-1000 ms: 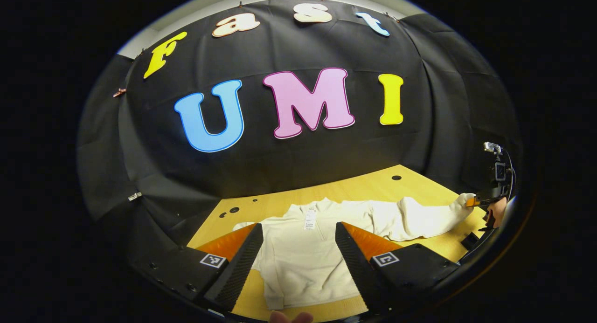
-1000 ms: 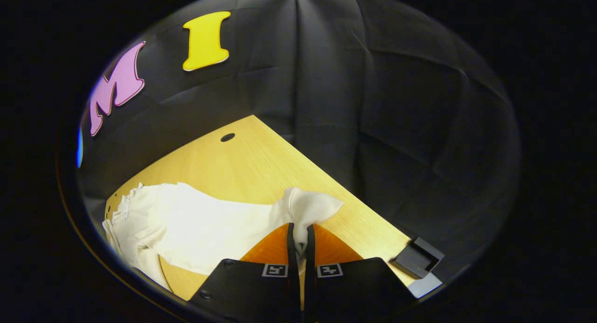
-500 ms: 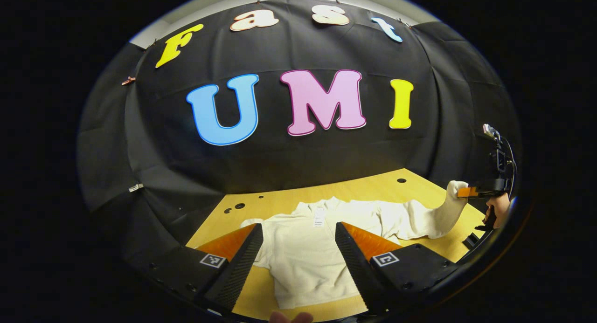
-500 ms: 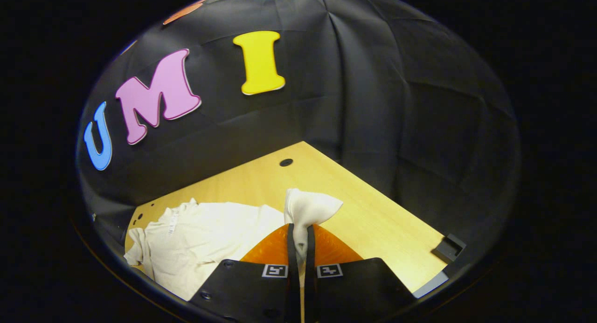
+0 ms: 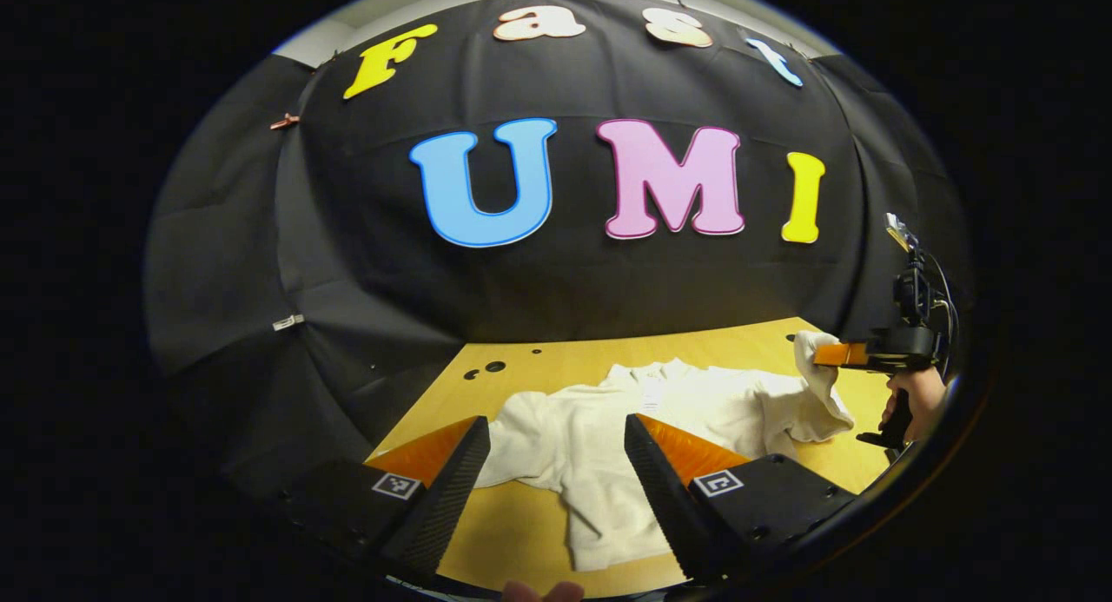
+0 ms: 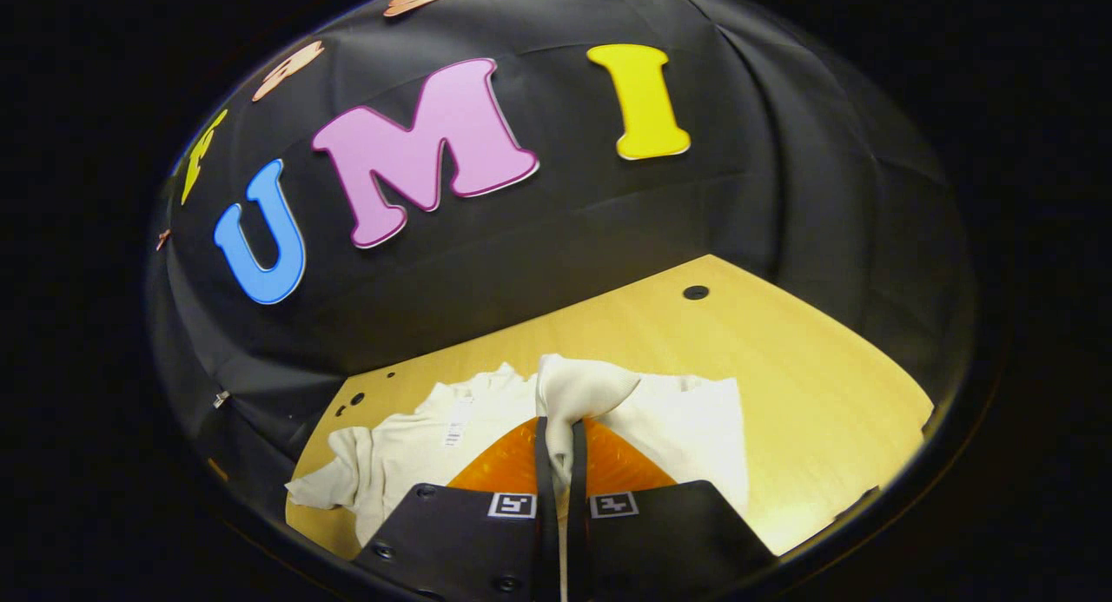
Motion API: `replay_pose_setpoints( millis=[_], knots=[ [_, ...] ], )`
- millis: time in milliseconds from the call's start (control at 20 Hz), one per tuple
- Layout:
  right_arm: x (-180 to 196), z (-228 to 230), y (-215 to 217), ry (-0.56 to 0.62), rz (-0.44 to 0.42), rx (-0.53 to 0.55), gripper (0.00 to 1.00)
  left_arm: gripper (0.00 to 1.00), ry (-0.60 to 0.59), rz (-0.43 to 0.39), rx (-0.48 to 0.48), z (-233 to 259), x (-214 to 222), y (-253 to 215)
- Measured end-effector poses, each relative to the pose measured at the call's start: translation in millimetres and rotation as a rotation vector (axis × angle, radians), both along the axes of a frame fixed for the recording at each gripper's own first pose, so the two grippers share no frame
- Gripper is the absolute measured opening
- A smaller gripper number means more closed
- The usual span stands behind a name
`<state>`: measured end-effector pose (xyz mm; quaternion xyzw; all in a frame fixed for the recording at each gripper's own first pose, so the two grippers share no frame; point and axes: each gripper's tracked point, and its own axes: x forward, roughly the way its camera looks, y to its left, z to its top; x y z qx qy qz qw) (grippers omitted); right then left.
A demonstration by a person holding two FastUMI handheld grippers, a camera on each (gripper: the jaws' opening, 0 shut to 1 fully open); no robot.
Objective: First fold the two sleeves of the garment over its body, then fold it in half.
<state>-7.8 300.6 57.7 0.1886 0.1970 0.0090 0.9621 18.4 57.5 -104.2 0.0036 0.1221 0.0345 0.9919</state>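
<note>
Now the right tongs [image 6: 561, 437] pinch the sleeve cuff [image 6: 578, 389] above the garment [image 5: 608, 437] on the bench [image 6: 782, 367]; its body lies ahead-left. Left tongs [image 5: 556, 463] hover spread over it.

Square black-and-white markers are seen on each black gripper body. On the right gripper [image 5: 821, 353], at the far right, a small camera and looping black cable are carried.
</note>
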Motion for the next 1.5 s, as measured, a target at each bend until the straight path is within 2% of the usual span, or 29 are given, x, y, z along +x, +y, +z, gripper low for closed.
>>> replay_pose_setpoints(
  millis=[200,500,750,950,1200,1250,1300,1350,1450,1500],
  knots=[
    [19,-4,86,-0.002,0.117,0.031,0.08,0.98,0.033,0.066,-0.001,-18,0,41],
    [17,-71,176,0.107,0.253,-0.010,0.08,0.98,0.096,0.177,-0.034,-50,-14,99],
    [5,-128,216,0.221,0.339,-0.073,0.07,0.98,0.138,0.223,-0.042,-68,-27,124],
    [-2,-158,221,0.304,0.339,-0.094,0.08,0.98,0.149,0.240,-0.040,-78,-29,138],
    [-7,-158,232,0.345,0.344,-0.004,0.23,0.98,0.162,0.249,-0.029,-88,-20,151],
    [-10,-154,237,0.347,0.349,0.027,0.19,0.98,0.160,0.250,-0.025,-89,-17,154],
    [-11,-151,241,0.350,0.352,0.052,0.25,0.98,0.160,0.251,-0.020,-92,-14,157],
    [-16,-148,243,0.355,0.359,0.072,0.44,0.98,0.161,0.250,-0.018,-95,-10,160],
    [-24,-137,253,0.354,0.391,0.127,0.60,0.98,0.171,0.244,-0.025,-104,-2,165],
    [-28,-131,255,0.349,0.401,0.135,0.52,0.98,0.185,0.242,-0.034,-111,2,168]
  ],
)
